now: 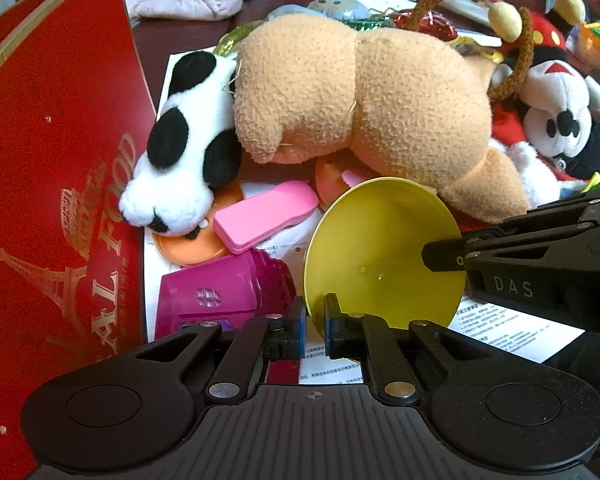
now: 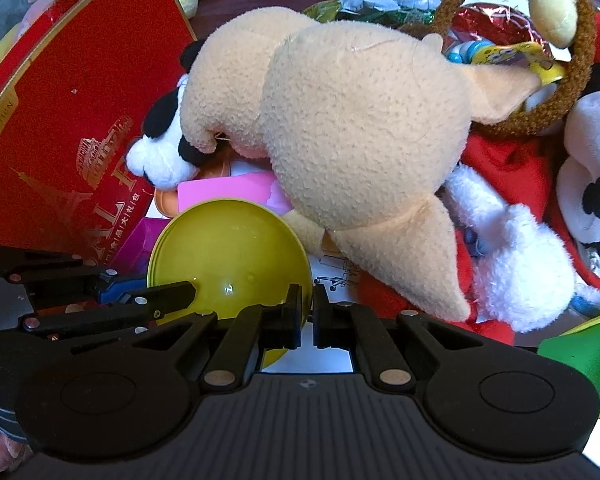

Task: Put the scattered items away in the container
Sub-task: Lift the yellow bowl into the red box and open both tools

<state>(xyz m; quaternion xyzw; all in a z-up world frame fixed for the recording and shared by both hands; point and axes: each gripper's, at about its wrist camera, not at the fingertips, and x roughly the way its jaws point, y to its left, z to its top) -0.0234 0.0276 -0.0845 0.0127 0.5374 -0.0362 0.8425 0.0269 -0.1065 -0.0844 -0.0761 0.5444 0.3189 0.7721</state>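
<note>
Gripping the yellow bowl (image 1: 384, 252) by its rim, your left tool (image 1: 315, 330) and your right tool (image 2: 307, 316) are both clenched on it, one on each side, so it stands tilted on edge between them. It sits just in front of the tan plush (image 1: 360, 96), with the magenta toy house (image 1: 220, 296) beside it. The panda plush (image 1: 188, 140) leans against the red box lid (image 1: 56, 184). Printed paper (image 1: 500, 336) covers the surface beneath.

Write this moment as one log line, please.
left hand-held gripper: shut on round yellow plastic bowl rim | right hand-held gripper: shut on same bowl | bowl: tilted, beside red cardboard box
</note>
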